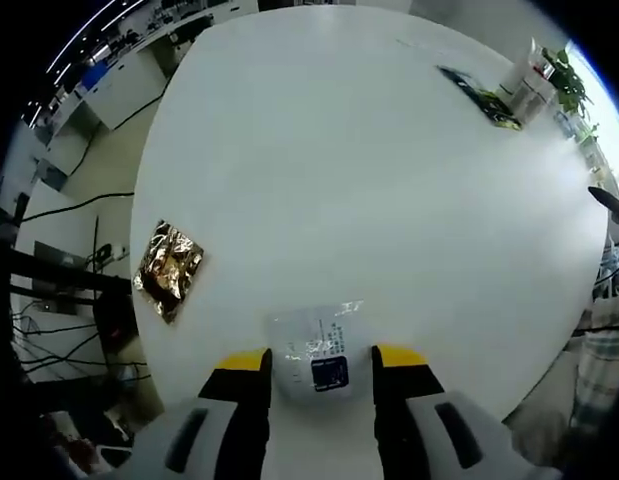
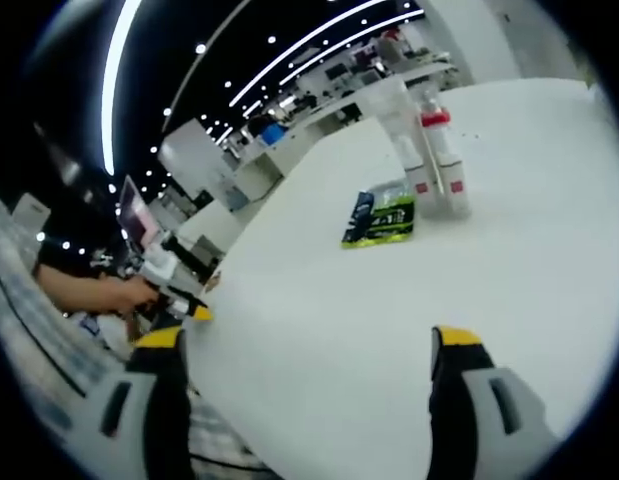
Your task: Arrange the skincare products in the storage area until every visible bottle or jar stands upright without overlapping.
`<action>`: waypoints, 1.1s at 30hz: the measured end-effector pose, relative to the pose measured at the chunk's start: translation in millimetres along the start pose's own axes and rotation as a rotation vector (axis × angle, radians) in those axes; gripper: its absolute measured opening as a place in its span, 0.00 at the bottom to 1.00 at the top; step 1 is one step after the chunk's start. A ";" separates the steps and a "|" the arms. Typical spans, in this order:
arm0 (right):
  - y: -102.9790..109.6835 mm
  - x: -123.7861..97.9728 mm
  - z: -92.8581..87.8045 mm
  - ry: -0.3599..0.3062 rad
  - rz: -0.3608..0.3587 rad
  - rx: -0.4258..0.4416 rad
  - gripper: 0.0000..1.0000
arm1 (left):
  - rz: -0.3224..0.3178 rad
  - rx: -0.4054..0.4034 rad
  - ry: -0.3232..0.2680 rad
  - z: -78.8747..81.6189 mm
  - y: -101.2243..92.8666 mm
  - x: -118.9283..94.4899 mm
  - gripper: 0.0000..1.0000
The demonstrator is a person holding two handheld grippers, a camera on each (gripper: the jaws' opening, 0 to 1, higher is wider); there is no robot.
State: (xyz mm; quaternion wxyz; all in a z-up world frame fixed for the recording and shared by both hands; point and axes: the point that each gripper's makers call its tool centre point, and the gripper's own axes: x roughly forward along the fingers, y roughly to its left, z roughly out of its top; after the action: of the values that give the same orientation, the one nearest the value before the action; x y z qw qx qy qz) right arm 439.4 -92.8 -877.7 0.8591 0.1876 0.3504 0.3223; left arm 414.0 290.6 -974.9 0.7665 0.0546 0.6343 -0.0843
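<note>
left gripper (image 1: pixel 320 362) grips a white jar (image 1: pixel 316 360) at table (image 1: pixel 389 200) near edge | right gripper (image 2: pixel 307 345) wide, empty | bottles (image 2: pixel 434 165) far ahead of it, upright

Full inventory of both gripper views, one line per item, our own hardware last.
Round white table: 1, white, spans both views.
Clear plastic jar with blue label: 1, clear and white, near table edge, between the left jaws.
Crinkled gold foil sachet: 1, gold, flat on table, left of the jar.
Green and black sachet: 1, green, black and blue, flat, beside the bottles.
Slim white bottles with red bands: at least 2, white and red, upright, close together at the far side.
Left gripper: 1, grey, yellow tips, jaws either side of the jar; contact unclear.
Right gripper: 1, same colours, jaws wide open over bare table.
</note>
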 end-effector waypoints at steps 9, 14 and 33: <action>2.0 -1.8 -5.0 0.012 0.008 -0.006 0.99 | -0.045 0.024 0.017 0.5 -5.9 -1.3 0.40; -2.2 -4.0 0.0 -0.005 0.005 0.013 0.99 | -0.076 0.061 0.002 9.2 -18.7 -7.1 0.40; 7.0 -8.4 -1.0 -0.023 0.058 0.056 0.84 | -0.174 0.516 -0.160 83.4 -133.5 -47.2 0.40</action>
State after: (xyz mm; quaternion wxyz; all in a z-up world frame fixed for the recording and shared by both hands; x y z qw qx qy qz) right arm 431.1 -93.4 -870.5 0.8478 0.2251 0.3439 0.3350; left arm 459.4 146.6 -909.7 0.7647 0.1867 0.5317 -0.3125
